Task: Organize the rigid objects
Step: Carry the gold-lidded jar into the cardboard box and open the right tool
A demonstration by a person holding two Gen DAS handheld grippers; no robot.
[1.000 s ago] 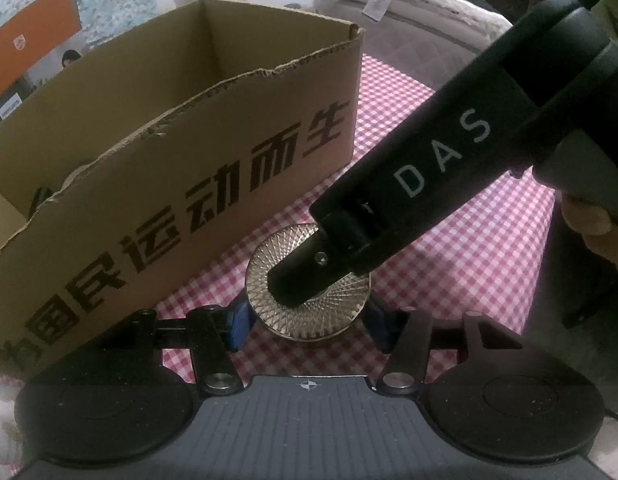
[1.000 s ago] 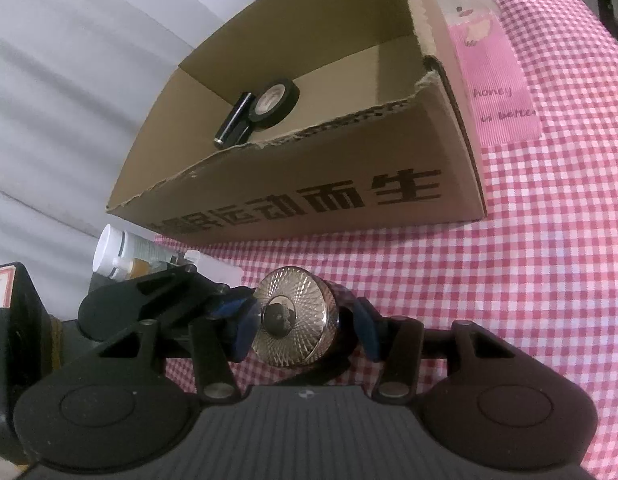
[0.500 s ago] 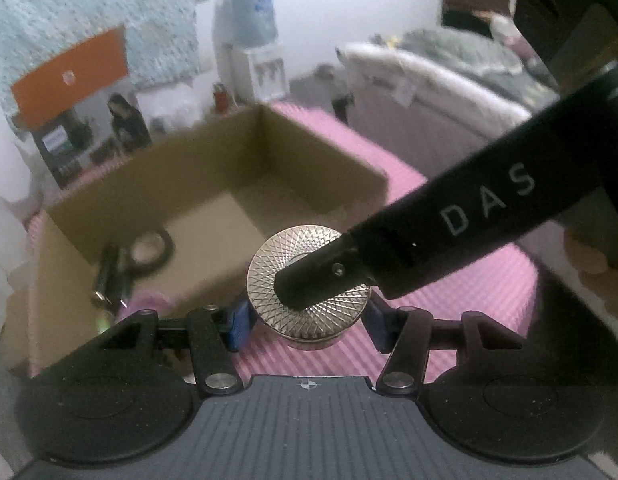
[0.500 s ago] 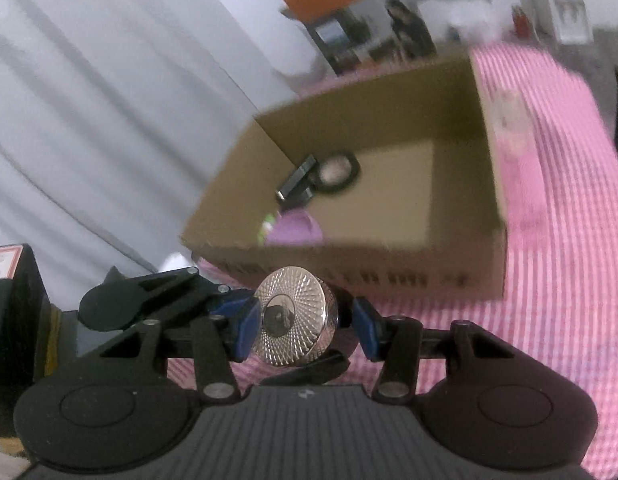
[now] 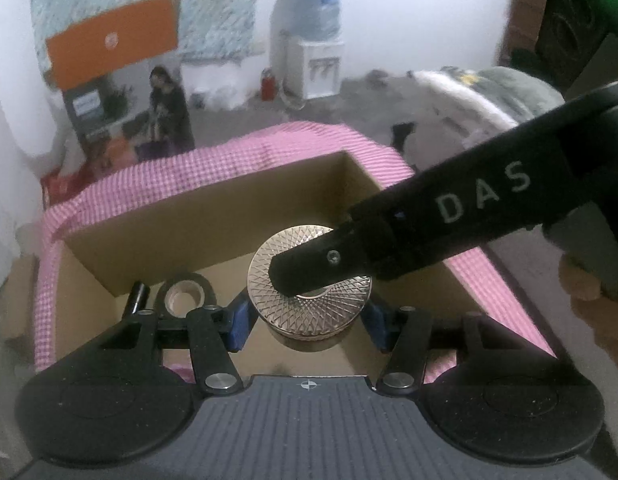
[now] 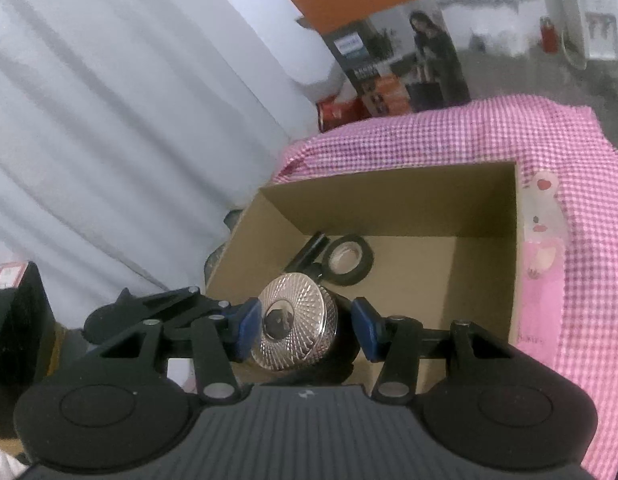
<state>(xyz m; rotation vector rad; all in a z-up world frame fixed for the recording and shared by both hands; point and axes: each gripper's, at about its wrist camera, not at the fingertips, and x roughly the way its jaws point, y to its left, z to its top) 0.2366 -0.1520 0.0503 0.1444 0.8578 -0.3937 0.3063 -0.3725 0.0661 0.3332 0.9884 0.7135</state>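
A round metal tin (image 5: 309,314) with a patterned lid hangs over the open cardboard box (image 5: 229,216). My left gripper (image 5: 307,320) is shut on its rim, a blue pad at each side. The black finger (image 5: 429,220) of my right gripper lies across the lid. In the right wrist view the tin (image 6: 297,320) sits face-on between the pads of my right gripper (image 6: 305,328), which is shut on its top and bottom. Inside the box (image 6: 389,208) lie a black tape roll (image 6: 347,258) and a black cylinder (image 6: 309,250).
The box stands on a pink checked tablecloth (image 6: 429,132). A white curtain (image 6: 109,120) hangs to the left. An orange-topped printed carton (image 5: 121,80) and a water dispenser (image 5: 313,40) stand behind the table. A person's hand (image 5: 597,308) grips the right handle.
Both grippers have risen with the tin, from low in front of the box's printed wall to above its opening. The box's inside and the room behind have come into view.
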